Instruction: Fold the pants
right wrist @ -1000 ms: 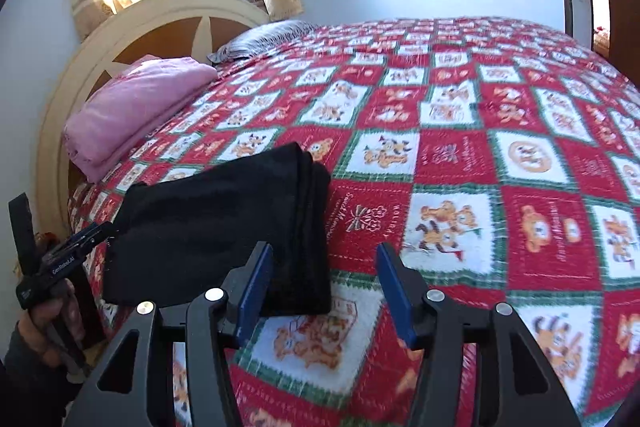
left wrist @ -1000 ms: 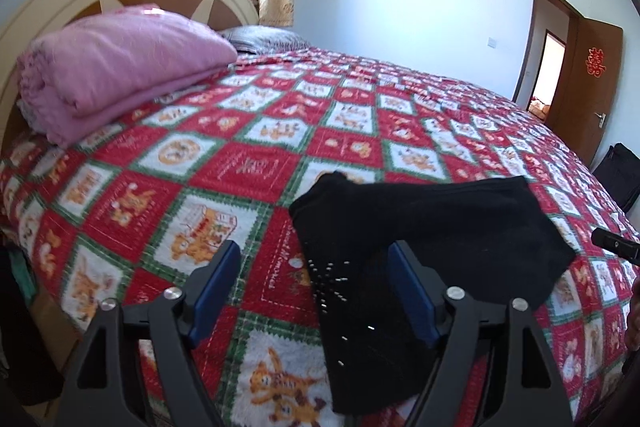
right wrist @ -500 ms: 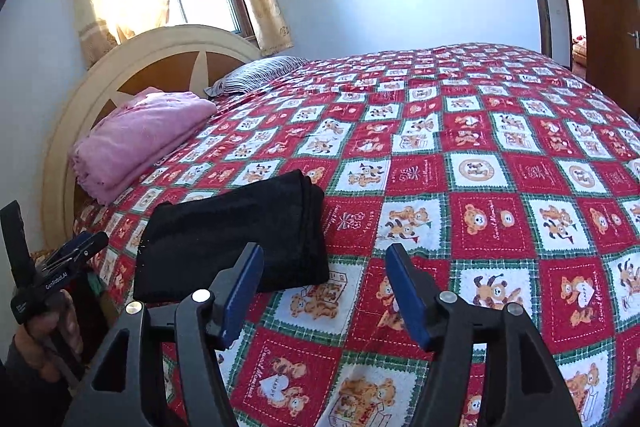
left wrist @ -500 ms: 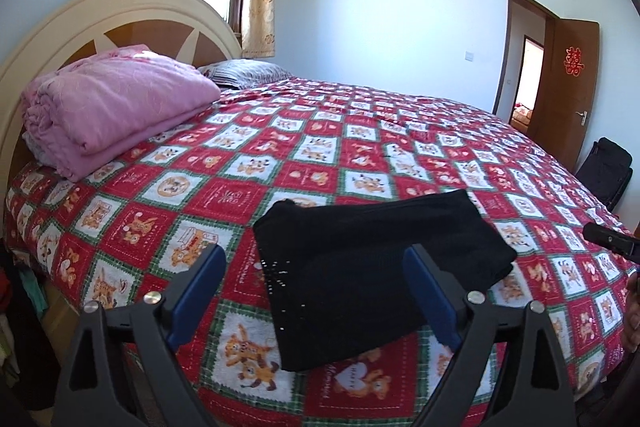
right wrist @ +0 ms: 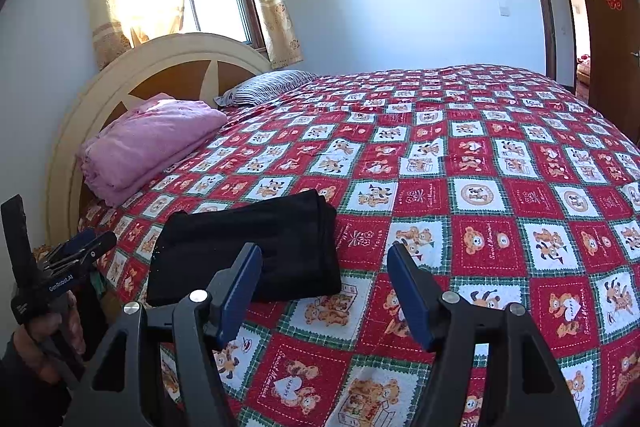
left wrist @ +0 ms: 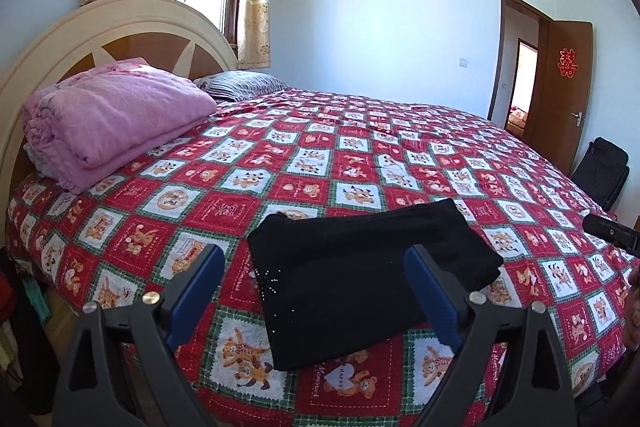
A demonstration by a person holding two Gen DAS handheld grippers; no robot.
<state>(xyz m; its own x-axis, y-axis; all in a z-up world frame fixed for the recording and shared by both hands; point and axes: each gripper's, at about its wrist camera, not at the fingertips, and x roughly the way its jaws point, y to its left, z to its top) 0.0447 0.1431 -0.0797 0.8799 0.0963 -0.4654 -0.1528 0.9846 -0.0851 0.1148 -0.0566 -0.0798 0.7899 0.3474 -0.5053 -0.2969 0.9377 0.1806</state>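
We hold two grippers above a bed point(left wrist: 360, 155) with a red patchwork cover, on which black pants point(left wrist: 360, 267) lie folded into a compact rectangle, their long axis running across from one gripper toward the other. The left gripper point(left wrist: 316, 287) has its jaws spread wide and empty, the pants lying just ahead and between them but untouched. The right gripper point(right wrist: 324, 291) is also parted and holds nothing, the pants sitting ahead of its left jaw; the left seems nearer, though the fisheye view makes that uncertain.
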